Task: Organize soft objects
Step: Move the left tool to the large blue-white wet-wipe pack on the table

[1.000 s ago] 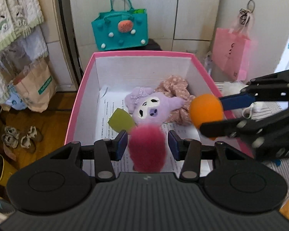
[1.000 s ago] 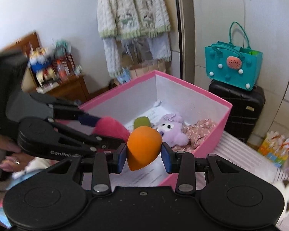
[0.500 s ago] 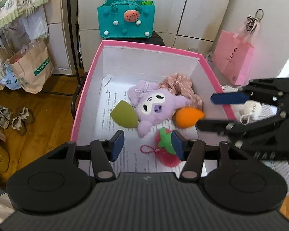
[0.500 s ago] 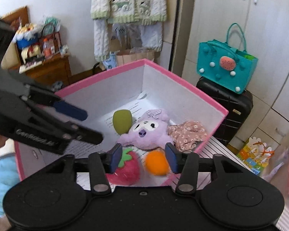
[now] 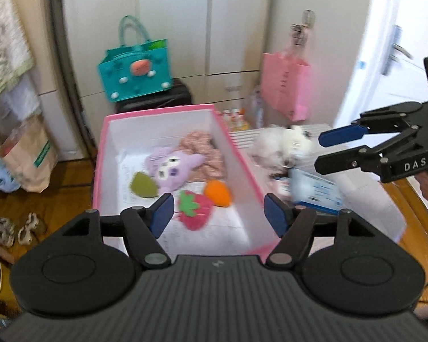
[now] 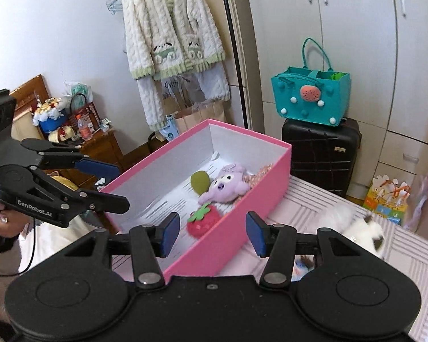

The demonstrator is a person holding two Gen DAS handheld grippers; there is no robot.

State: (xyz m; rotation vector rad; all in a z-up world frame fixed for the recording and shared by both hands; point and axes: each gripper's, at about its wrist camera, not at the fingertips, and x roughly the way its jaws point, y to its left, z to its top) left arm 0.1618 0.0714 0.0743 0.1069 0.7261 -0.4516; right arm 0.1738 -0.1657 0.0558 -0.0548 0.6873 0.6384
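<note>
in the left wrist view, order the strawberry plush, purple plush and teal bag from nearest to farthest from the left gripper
1. strawberry plush, in the pink box just past the left gripper.
2. purple plush, mid-box.
3. teal bag, on the black suitcase behind the box.

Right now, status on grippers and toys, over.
Left gripper and right gripper open, empty. Strawberry and orange toy lie in pink box. White plush outside on table, nothing blocking it.
</note>
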